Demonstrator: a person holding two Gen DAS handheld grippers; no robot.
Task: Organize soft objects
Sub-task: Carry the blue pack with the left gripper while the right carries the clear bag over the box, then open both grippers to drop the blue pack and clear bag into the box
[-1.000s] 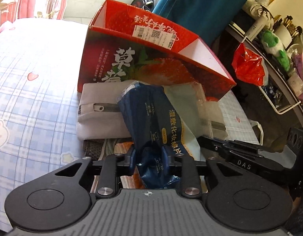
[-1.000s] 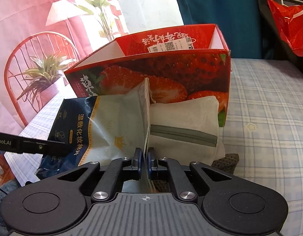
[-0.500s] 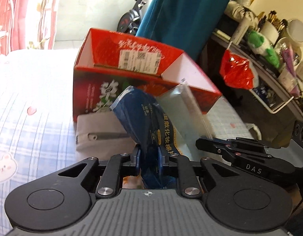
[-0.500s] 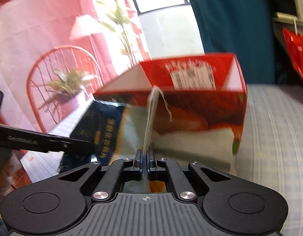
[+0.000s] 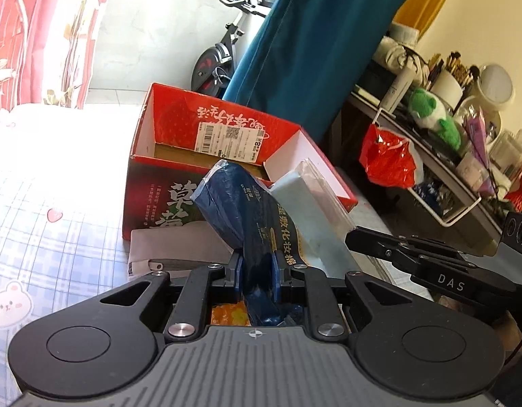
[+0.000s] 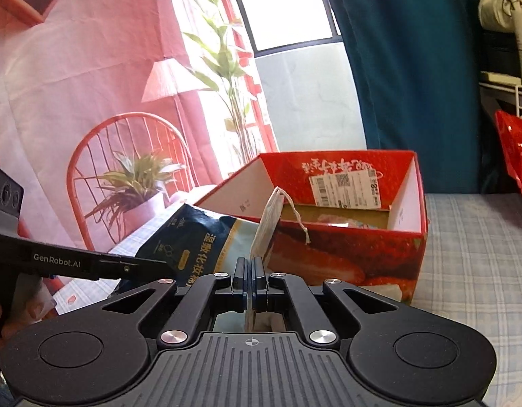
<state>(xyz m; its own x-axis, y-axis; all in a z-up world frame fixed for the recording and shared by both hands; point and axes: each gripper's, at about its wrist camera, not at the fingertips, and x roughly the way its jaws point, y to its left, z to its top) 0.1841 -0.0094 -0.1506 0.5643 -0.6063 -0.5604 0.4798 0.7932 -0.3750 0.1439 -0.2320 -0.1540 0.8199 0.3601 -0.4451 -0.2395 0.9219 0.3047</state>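
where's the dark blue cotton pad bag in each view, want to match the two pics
Left wrist view: the dark blue bag rises from the lower centre, pinched between the left gripper pads, in front of the red strawberry box.
Right wrist view: the same bag sits left of centre, its pale edge clamped in the right gripper.
Shared landmark: the white shipping label inside the box's far wall.

Glossy plastic pack, printed cardboard box, matt cloth pouch.
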